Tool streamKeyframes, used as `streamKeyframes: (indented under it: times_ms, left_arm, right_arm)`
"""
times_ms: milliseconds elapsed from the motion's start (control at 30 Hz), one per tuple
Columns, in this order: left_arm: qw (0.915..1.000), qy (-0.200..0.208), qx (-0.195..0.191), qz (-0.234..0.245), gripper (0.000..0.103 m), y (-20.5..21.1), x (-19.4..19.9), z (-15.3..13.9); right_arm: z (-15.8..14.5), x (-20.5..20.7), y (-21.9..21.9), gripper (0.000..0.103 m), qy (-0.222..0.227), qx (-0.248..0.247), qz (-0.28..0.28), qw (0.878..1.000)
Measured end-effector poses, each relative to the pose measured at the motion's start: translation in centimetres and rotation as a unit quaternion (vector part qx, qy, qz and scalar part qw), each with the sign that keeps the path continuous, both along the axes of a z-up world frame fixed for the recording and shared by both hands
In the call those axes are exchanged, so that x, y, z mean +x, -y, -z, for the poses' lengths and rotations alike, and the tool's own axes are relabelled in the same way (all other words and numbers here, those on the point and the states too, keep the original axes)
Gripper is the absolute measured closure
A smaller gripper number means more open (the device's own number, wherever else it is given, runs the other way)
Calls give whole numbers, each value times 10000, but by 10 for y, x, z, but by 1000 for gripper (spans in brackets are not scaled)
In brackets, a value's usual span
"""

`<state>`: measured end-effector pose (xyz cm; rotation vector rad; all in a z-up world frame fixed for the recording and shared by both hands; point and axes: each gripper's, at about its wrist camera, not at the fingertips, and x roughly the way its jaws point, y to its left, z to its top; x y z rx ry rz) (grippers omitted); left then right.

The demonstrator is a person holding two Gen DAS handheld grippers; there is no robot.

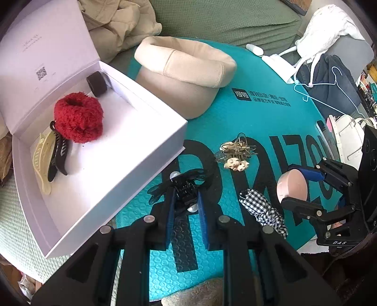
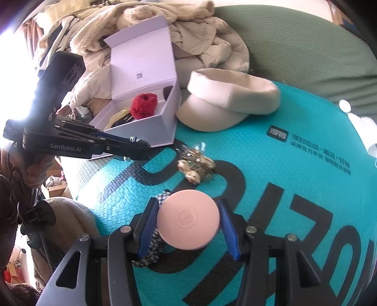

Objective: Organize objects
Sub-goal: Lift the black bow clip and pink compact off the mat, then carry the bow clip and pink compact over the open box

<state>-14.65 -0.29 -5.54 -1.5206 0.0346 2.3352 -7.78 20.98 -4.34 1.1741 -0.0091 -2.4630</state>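
An open white box (image 1: pixel 132 169) (image 2: pixel 162 127) holds a red fluffy scrunchie (image 1: pixel 77 117) (image 2: pixel 143 106), a cream claw clip (image 1: pixel 42 155), a black claw clip (image 1: pixel 59 155) and a dark roll (image 1: pixel 97 83). My left gripper (image 1: pixel 186 200) (image 2: pixel 139 150) is shut on a black lace hair clip with pearls (image 1: pixel 185 188), just right of the box on the teal mat (image 1: pixel 247 110). My right gripper (image 2: pixel 188 221) (image 1: pixel 299 190) is shut on a round pink compact (image 2: pixel 188 221) (image 1: pixel 292 188). A checked scrunchie (image 1: pixel 264 211) (image 2: pixel 153 244) lies under it. A pile of gold hairpins with beige charms (image 1: pixel 235 153) (image 2: pixel 195 164) lies mid-mat.
A beige cap (image 1: pixel 188 70) (image 2: pixel 231 101) sits on the mat behind the box. Beige clothing (image 1: pixel 117 23) is heaped on the green sofa (image 1: pixel 223 18). A blue wire hanger (image 1: pixel 325 94) and bags lie at the right.
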Motion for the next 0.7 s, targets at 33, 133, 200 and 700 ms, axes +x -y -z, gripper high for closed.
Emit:
streamKeyframes:
  times_ms: [33,133,200,700]
  left_arm:
    - [10000,-34,-36,-52,85,4,3,-3]
    - [9997,-154,-51,-193,85,17,13,-16]
    - [9992,-221,-80,-323,85,25,20,-24]
    - [9867,-450,-571,-1454,85,95,80,-69]
  right_arm:
    - [-2,0,4,51,-21,2,-56,10000]
    - [-10,-1,17,51,-62,-34,-229,9997]
    - [-15,-1,27,51,-118,-52,-363,9993]
    - [-49,-2,95,51,-385,74,-1323,9904]
